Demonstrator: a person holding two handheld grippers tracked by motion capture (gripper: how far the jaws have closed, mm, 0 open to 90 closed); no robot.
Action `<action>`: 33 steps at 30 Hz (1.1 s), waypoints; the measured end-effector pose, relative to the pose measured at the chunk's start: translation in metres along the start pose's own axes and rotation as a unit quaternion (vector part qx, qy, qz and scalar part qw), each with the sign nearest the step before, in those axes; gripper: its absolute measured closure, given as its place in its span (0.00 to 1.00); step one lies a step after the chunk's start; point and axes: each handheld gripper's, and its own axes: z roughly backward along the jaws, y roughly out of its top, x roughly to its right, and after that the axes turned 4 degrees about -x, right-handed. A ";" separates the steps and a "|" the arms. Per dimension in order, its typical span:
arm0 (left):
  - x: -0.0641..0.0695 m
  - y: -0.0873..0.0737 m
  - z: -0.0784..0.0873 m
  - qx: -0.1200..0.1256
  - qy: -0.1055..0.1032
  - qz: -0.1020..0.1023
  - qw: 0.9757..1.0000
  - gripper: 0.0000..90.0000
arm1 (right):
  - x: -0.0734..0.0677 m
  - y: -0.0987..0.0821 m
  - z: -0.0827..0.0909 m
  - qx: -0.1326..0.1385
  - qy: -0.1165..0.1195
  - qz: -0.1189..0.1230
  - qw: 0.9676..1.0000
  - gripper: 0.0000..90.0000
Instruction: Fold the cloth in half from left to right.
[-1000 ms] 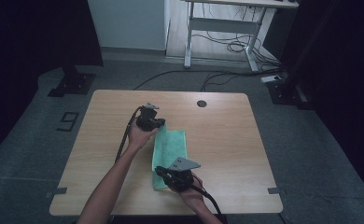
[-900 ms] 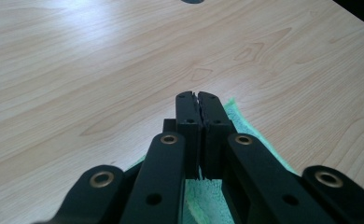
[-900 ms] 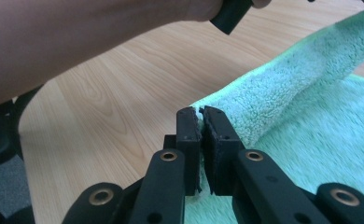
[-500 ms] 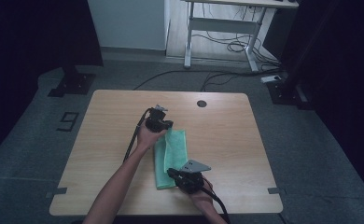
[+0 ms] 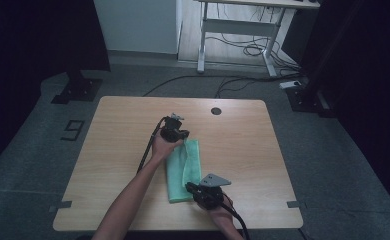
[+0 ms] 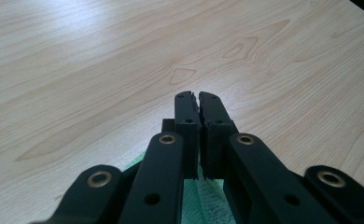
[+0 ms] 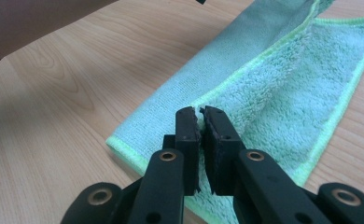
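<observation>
A green towel (image 5: 192, 159) lies lengthwise on the middle of the wooden table (image 5: 248, 150), one long side folded over the other. My left gripper (image 5: 177, 131) is at the towel's far end, jaws shut. In the left gripper view the gripper (image 6: 199, 100) has green towel (image 6: 204, 199) caught low between its jaws. My right gripper (image 5: 193, 189) is at the near end. In the right gripper view this gripper (image 7: 199, 114) is shut on the raised folded edge of the towel (image 7: 283, 88), with the fluffy side up.
A round cable hole (image 5: 216, 111) sits near the table's far edge. The left gripper's cable (image 5: 147, 147) trails along the forearm. A desk frame (image 5: 233, 35) with loose cables stands on the floor beyond the table. Bare wood lies left and right of the towel.
Both grippers have moved to the right, carrying the towel's long edge over itself. The towel now looks narrower and more folded.
</observation>
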 end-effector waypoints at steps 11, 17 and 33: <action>0.011 0.002 -0.018 -0.009 -0.005 -0.006 1.000 0.95 | 0.004 -0.006 0.000 -0.010 -0.006 -0.009 1.000 0.92; 0.008 0.000 -0.029 -0.021 -0.001 0.001 1.000 0.91 | 0.008 -0.005 0.003 -0.008 -0.007 -0.018 1.000 0.91; 0.007 -0.003 -0.005 -0.009 -0.009 -0.018 1.000 0.66 | 0.011 -0.010 0.007 -0.013 -0.017 -0.022 1.000 0.94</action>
